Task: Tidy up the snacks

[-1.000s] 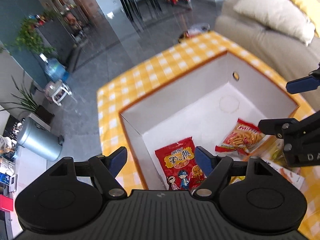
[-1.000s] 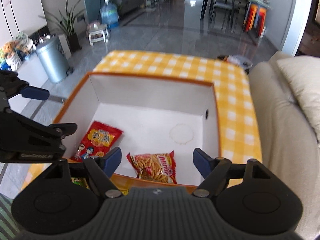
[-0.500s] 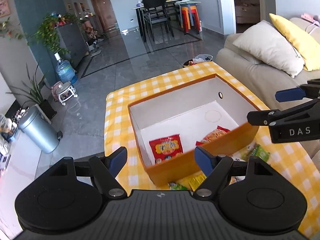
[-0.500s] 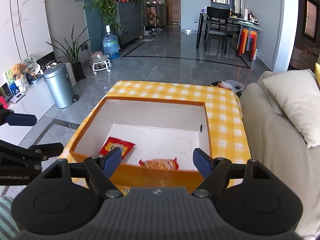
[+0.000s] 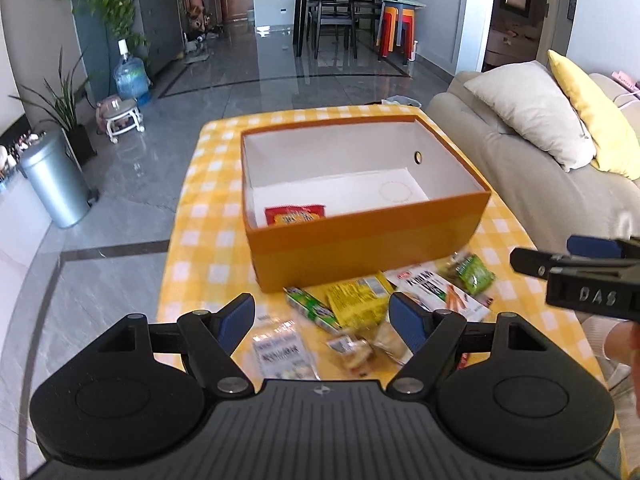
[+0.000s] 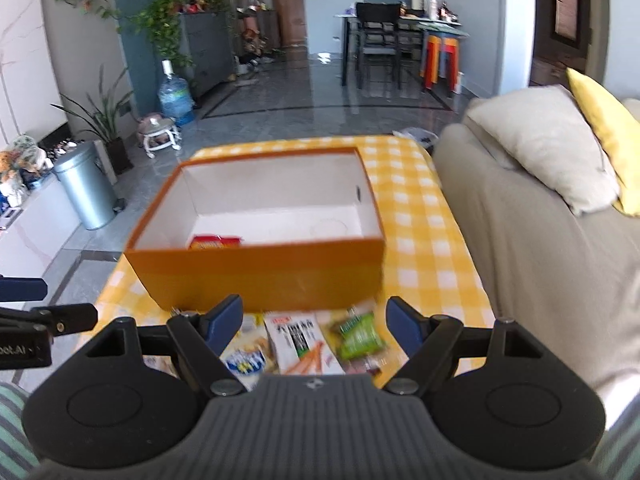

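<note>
A surface [image 5: 188, 240] covered by a yellow-and-white checked cloth is seen in both views, with an orange box [image 5: 368, 236] standing on it at 12 o'clock from each gripper. The box is white inside, and a red snack packet [image 5: 295, 215] lies on its floor against the near wall. At 6 o'clock of the box, loose snacks are scattered on the cloth: a yellow packet [image 5: 356, 304], a white packet printed with orange sticks [image 5: 438, 288] and a green packet [image 5: 474, 274].

Beyond the surface a glossy grey tiled floor is shown, with a dining table and black chairs [image 5: 336, 12] at 12 o'clock, a steel bin [image 5: 54, 180] at 9 o'clock, a blue water bottle [image 5: 130, 78] at 10 o'clock, and a beige sofa [image 5: 532, 200] with a cream and a yellow cushion at 3 o'clock.

The left gripper [image 5: 322, 316] is held over the loose snacks with its jaws spread wide and nothing between them. The right gripper [image 6: 314, 318] is likewise wide open and empty above the stick packet and green packet.

The yellow packet is shown clearly only in the left wrist view, where the right gripper's side is seen at 3 o'clock. Only the right wrist view shows a blue-and-white packet [image 6: 244, 360], with the left gripper at 9 o'clock.
</note>
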`<state>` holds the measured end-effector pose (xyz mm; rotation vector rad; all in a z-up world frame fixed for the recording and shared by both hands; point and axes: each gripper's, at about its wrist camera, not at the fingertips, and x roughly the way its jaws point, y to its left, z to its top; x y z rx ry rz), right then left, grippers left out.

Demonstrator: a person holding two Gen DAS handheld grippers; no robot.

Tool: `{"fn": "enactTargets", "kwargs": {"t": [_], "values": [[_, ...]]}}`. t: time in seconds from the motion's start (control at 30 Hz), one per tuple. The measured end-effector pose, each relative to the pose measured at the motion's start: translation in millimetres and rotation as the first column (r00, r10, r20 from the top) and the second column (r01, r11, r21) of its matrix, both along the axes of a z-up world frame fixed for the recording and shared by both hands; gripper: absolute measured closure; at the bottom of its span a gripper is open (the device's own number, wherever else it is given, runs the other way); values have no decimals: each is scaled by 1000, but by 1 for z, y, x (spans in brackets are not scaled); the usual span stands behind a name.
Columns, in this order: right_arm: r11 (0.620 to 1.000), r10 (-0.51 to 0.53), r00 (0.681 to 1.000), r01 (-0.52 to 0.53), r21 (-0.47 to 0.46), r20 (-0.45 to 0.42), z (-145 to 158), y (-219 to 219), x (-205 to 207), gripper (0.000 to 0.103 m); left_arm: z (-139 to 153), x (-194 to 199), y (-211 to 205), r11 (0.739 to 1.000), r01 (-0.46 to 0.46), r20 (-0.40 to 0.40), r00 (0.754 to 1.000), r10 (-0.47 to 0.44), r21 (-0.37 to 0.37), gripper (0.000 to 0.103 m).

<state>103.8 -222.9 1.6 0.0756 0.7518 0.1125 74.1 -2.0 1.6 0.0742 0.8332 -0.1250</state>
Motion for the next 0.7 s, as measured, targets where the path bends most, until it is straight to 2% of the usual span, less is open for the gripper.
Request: {"fn": "enactTargets", "kwargs": {"t": [0.2, 0.33, 0.57, 0.7], "values": [[999, -28, 999, 27, -35, -39, -19, 1, -17, 27, -23, -12, -17, 999, 23, -38, 999, -24, -23, 13], [999, -41, 996, 39, -24, -76, -37, -4, -26, 24, -38, -16, -28, 999, 41, -65, 997, -43, -22, 13], [998, -49, 991, 45, -37, -121, -60, -8, -17, 24, -58, -9, -34, 999, 43, -114, 992, -45, -17, 14], [999, -54, 987, 53, -12, -154, -68, -12, -10, 24, -64, -3, -35, 998, 49, -133, 990, -52, -27, 14]]}}
